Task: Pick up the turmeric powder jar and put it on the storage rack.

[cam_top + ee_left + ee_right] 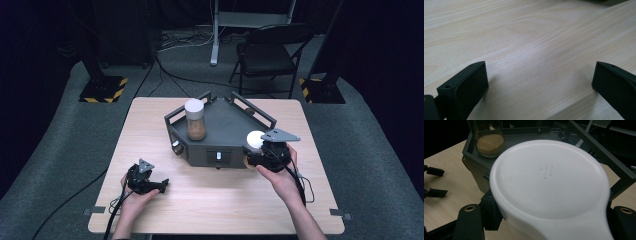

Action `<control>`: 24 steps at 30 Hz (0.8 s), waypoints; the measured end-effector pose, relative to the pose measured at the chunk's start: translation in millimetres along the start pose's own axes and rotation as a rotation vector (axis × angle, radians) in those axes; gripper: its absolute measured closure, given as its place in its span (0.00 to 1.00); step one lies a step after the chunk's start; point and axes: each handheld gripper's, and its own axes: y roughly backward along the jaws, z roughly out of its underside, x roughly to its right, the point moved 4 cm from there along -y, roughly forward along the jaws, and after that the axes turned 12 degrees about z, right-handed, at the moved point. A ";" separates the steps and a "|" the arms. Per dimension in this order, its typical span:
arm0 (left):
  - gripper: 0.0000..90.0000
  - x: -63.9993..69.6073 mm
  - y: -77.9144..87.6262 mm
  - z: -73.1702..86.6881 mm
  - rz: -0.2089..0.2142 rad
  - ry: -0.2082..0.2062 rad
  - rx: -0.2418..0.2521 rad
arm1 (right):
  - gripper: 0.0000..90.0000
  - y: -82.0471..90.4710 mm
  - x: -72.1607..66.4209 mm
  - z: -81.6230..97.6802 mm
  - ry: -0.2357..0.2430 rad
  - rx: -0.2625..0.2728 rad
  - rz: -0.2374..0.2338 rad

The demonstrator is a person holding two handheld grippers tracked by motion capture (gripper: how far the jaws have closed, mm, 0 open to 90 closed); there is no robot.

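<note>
A dark grey tray (pixel 200 150) with rails sits at the middle of the wooden table (pixel 215 200). Inside it stands an upright glass jar (pixel 195 120) with a white lid and brown powder, also seen in the right gripper view (pixel 489 140). My right gripper (pixel 257 150) is at the tray's front right corner, shut on a second jar with a white lid (pixel 255 139); that lid (pixel 549 182) looms close between the black jaws. My left gripper (pixel 162 185) rests low over bare table at the front left, open, with nothing between its fingers (pixel 466 85).
A black folding chair (pixel 267 55) stands on the carpet behind the table. Two stand bases with yellow-black stripes (pixel 105 89) flank the far corners. Cables trail off the table's front edge. The left gripper (pixel 434 182) shows far left in the right gripper view.
</note>
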 end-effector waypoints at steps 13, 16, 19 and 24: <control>0.00 -0.1 0.1 -0.2 0.000 -0.001 -0.001 | 0.33 1.2 1.1 -18.4 -0.013 0.007 -0.001; 0.00 0.0 0.0 0.0 0.000 0.000 0.000 | 0.33 2.5 1.4 -22.7 -0.013 0.014 0.000; 0.00 -0.1 0.1 -0.2 0.000 -0.001 -0.001 | 0.33 3.2 1.4 -27.6 -0.011 0.022 0.007; 0.00 0.0 0.0 0.0 0.000 0.000 0.000 | 0.33 -0.4 2.6 -36.0 -0.016 0.027 0.020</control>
